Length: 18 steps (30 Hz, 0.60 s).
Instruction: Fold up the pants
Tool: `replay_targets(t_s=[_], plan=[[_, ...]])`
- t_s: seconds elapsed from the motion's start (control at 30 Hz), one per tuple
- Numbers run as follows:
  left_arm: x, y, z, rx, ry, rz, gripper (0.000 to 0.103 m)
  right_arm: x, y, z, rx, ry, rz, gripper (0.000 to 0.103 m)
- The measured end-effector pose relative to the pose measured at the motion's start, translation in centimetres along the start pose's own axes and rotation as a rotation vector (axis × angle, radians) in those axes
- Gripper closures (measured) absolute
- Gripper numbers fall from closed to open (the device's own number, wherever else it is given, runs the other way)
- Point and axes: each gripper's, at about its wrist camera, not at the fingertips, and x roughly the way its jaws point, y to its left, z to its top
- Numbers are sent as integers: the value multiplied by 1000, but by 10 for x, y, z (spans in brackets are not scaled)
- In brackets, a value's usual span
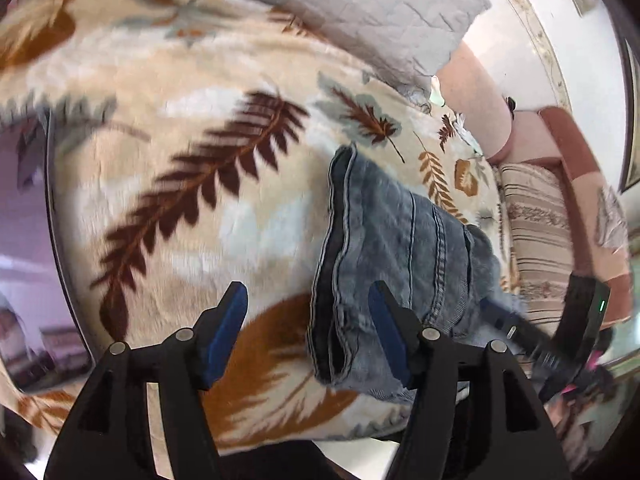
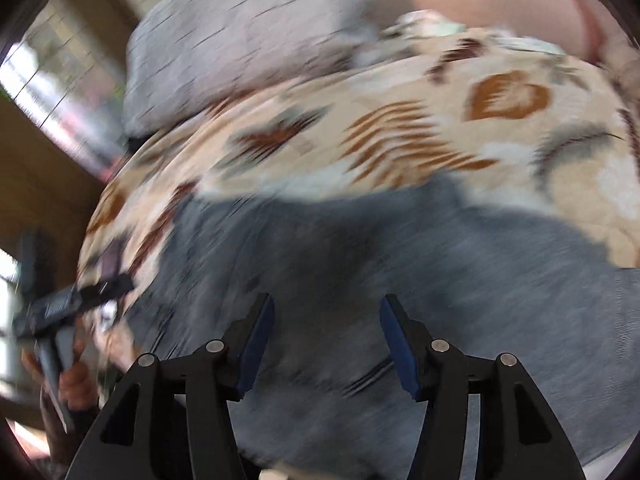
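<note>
jeans [image 1: 396, 248] lie folded into a thick bundle on the leaf-print blanket [image 1: 208, 92], so a fold looks just laid. left gripper [image 1: 308, 328] hangs half-wide, empty, at the bundle's edge. right gripper [image 2: 326, 344] gapes over denim, gripping nothing. next move: regrip or smooth.

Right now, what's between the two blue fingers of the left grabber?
In the left wrist view, the left gripper stands open over the leaf-print blanket, with the folded jeans' edge reaching in beside its right finger.

Left of the folded jeans [image 1: 392, 248] the leaf-print blanket [image 1: 180, 128] lies bare — a grey quilt [image 1: 384, 4] bounds its far edge.
</note>
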Motion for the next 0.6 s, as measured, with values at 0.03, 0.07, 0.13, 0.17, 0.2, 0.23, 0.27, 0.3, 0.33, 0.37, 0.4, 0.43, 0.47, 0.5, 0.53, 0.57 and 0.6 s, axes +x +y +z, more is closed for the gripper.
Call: replay_targets(t_s=[0.03, 0.07, 0.13, 0.17, 0.2, 0.23, 0.27, 0.3, 0.33, 0.37, 0.4, 0.43, 0.47, 0.5, 0.53, 0.57, 0.6], plan=[[1, 3, -2, -18, 13, -28, 41, 2, 9, -5, -27, 12, 16, 44], [2, 4, -4, -34, 25, -64, 39, 5, 18, -10, -54, 26, 37, 44], [5, 5, -8, -60, 50, -111, 33, 12, 39, -21, -111, 59, 81, 42], [7, 4, -10, -64, 61, -112, 31, 15, 46, -25, -137, 73, 90, 42], [9, 3, -13, -63, 67, -105, 31, 18, 54, -29, -168, 87, 94, 42], [10, 2, -14, -61, 70, -99, 31, 22, 61, -34, -201, 97, 88, 42], [11, 1, -17, -60, 73, -91, 30, 24, 66, -37, -224, 96, 79, 41], [14, 0, -18, -60, 74, -83, 30, 27, 68, -41, -236, 93, 74, 40], [15, -2, -19, -61, 69, -71, 29, 30, 68, -42, -237, 95, 69, 40], [15, -6, -20, -55, 65, -54, 28, 32, 67, -44, -232, 95, 72, 40], [15, -12, -20, -43, 71, -49, 28, 33, 65, -44, -218, 91, 83, 40], [14, -16, -22, -44, 87, -70, 28, 33, 63, -43, -207, 90, 88, 40], [14, -21, -25, -58, 115, -132, 28, 31, 63, -42, -199, 89, 93, 40], [13, -23, -28, -66, 130, -170, 26, 28, 62, -41, -194, 86, 101, 40], [13, -26, -32, -63, 135, -168, 26, 26, 61, -41, -192, 83, 105, 40], [13, -28, -36, -48, 134, -133, 26, 24, 58, -41, -191, 84, 101, 41], [17, -29, -40, -40, 134, -105, 26, 25, 56, -42, -188, 90, 93, 41]])
